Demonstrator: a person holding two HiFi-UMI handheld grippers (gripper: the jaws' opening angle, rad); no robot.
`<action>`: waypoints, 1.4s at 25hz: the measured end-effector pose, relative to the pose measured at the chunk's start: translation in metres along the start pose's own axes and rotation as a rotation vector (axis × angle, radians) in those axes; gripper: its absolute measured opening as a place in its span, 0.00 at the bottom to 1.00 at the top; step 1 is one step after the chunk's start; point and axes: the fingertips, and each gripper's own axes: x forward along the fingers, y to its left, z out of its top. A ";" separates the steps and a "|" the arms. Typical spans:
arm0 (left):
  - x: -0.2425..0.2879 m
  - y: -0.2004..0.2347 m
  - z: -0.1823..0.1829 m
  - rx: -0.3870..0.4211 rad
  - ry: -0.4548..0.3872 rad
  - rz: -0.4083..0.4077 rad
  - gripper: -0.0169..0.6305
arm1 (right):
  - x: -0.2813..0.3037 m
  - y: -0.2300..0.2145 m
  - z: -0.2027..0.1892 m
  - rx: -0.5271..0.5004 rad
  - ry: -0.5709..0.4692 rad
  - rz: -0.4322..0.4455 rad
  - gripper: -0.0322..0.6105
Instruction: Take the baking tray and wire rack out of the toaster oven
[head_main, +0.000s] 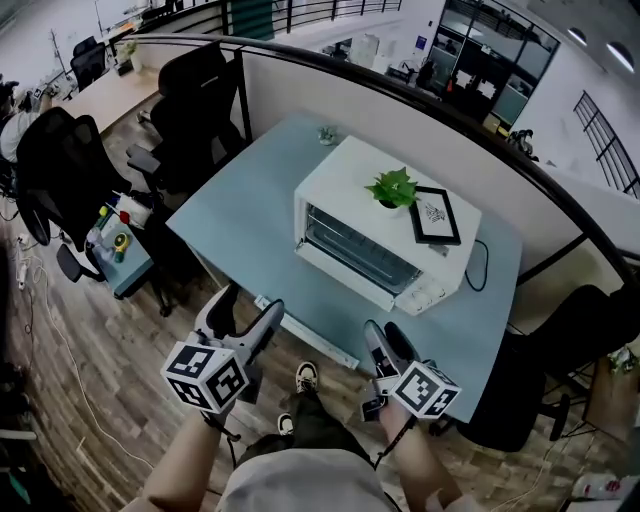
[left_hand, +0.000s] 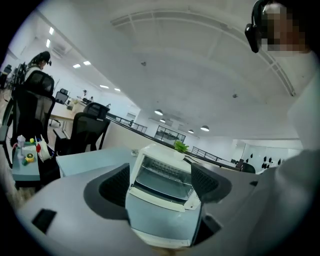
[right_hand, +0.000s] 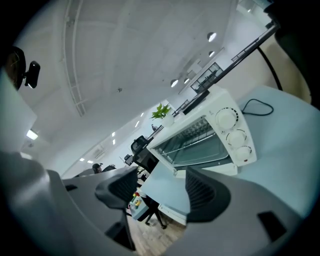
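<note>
The white toaster oven stands on the light-blue table, front toward me. Wire bars of a rack show through its glass front; no baking tray can be made out. My left gripper hovers off the table's near edge, open and empty. My right gripper hangs beside it, also open with nothing between its fingers. In the left gripper view the oven sits framed between the open jaws of the left gripper. In the right gripper view the oven lies tilted above the right gripper.
A potted plant and a framed picture sit on top of the oven. A black cable runs off its right side. Black office chairs and a small side table stand left; a partition backs the table.
</note>
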 end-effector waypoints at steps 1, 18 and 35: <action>0.010 0.004 -0.006 -0.016 0.016 -0.004 0.60 | 0.005 -0.006 -0.001 0.006 0.003 -0.010 0.50; 0.187 0.061 -0.101 -0.313 0.229 -0.049 0.60 | 0.107 -0.126 -0.010 0.499 -0.120 -0.040 0.51; 0.282 0.071 -0.172 -0.674 0.227 -0.097 0.60 | 0.149 -0.194 -0.008 0.666 -0.318 -0.108 0.51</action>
